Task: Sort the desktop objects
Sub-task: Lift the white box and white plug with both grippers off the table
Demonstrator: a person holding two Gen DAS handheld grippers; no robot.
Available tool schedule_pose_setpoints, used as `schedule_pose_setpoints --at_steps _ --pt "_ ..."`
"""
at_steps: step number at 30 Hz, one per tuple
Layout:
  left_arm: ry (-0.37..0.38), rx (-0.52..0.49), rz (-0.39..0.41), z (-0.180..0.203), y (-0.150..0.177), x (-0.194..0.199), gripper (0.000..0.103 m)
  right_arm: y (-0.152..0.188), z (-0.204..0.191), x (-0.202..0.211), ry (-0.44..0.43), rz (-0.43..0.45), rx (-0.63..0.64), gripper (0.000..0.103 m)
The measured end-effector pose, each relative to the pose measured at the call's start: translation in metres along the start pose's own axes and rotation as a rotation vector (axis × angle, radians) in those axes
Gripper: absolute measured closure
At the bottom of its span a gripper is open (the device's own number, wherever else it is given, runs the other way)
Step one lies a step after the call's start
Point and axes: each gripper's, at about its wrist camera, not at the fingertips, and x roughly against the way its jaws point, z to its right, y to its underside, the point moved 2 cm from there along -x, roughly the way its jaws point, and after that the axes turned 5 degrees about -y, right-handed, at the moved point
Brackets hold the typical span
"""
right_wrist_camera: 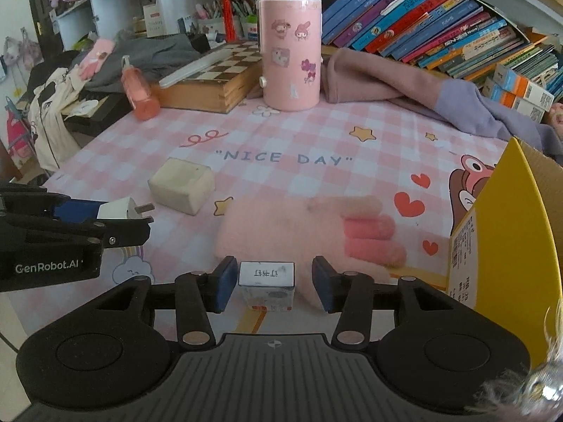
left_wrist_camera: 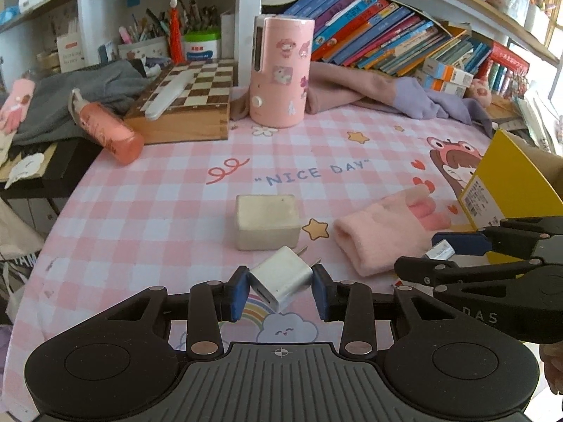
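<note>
My left gripper (left_wrist_camera: 280,290) is shut on a white charger plug (left_wrist_camera: 281,279), both blue pads against its sides and its prongs pointing away. From the right wrist view the plug (right_wrist_camera: 121,209) shows in that gripper (right_wrist_camera: 123,216) at the left edge. My right gripper (right_wrist_camera: 273,281) is open around a small white box (right_wrist_camera: 266,274) with printed characters; there are gaps between the box and the pads, wider on the right. A pink glove (right_wrist_camera: 306,232) lies just beyond it. A cream block (left_wrist_camera: 267,221) sits mid-table. A yellow cardboard box (right_wrist_camera: 492,228) stands at the right.
A pink sticker-covered cylinder (left_wrist_camera: 279,70), a wooden chessboard case (left_wrist_camera: 190,102) and a lying orange bottle (left_wrist_camera: 109,133) line the far side. Pink and purple clothing (left_wrist_camera: 404,95) lies before a row of books (left_wrist_camera: 387,35). The table's left edge drops off beside a black stand (left_wrist_camera: 67,165).
</note>
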Motion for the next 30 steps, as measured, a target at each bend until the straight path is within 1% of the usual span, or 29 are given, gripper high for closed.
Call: schedule_pose_setpoints --at_steps 5,8,9,10,11,17,22,30 --pt "0.001 -0.003 0.003 -0.001 0.001 0.003 0.067 0.0 -0.003 0.0 -0.003 -0.005 0.002 0.062" --pt "0.004 -0.003 0.006 -0.001 0.002 0.004 0.067 0.004 -0.005 -0.004 -0.007 -0.03 0.005 0.066" --pt "0.005 -0.003 0.009 -0.001 0.002 0.005 0.067 0.005 -0.005 -0.005 -0.006 -0.036 0.006 0.069" --pt "0.007 -0.002 0.013 -0.001 0.002 0.006 0.067 0.005 -0.006 -0.005 -0.004 -0.037 0.008 0.074" --pt "0.008 -0.001 0.017 -0.001 0.003 0.007 0.067 0.005 -0.006 -0.004 -0.002 -0.034 0.008 0.075" --pt "0.023 0.007 0.05 -0.004 0.001 0.017 0.067 0.003 -0.01 0.006 0.009 0.01 0.013 0.075" --pt "0.047 -0.005 0.082 -0.005 -0.001 0.029 0.067 0.0 -0.014 0.018 0.021 0.044 0.012 0.075" --pt "0.088 -0.027 0.134 -0.013 -0.002 0.057 0.067 -0.004 -0.021 0.049 0.046 0.099 -0.036 0.075"
